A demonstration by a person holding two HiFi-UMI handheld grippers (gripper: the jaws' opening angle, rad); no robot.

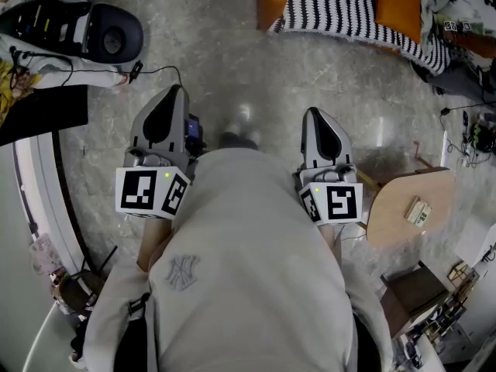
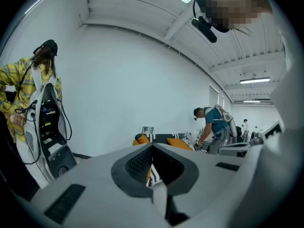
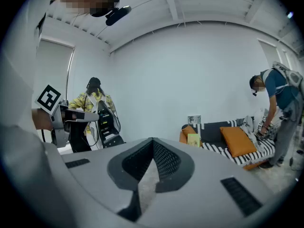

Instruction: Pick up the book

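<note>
— Starting at the left: how does the left gripper (image 2: 152, 147) stand?
— Clenched. Its tips meet, with nothing between them.
— And the right gripper (image 3: 153, 140)?
— Same: jaws pressed together, empty. In the head view both are held side by side over the grey floor (image 1: 225, 60), in front of the person's sweatshirt (image 1: 248, 246).
— Where is the book (image 3: 193, 139)?
— Across the room, in the right gripper view. It stands upright at the left end of the sofa (image 3: 216, 129), in front of an orange cushion (image 3: 185, 132), well apart from both grippers.
— Further right?
— A person in a blue shirt (image 3: 278, 91) bends over the sofa's other end. In the head view a round table (image 1: 395, 200) stands just right of the right gripper.
</note>
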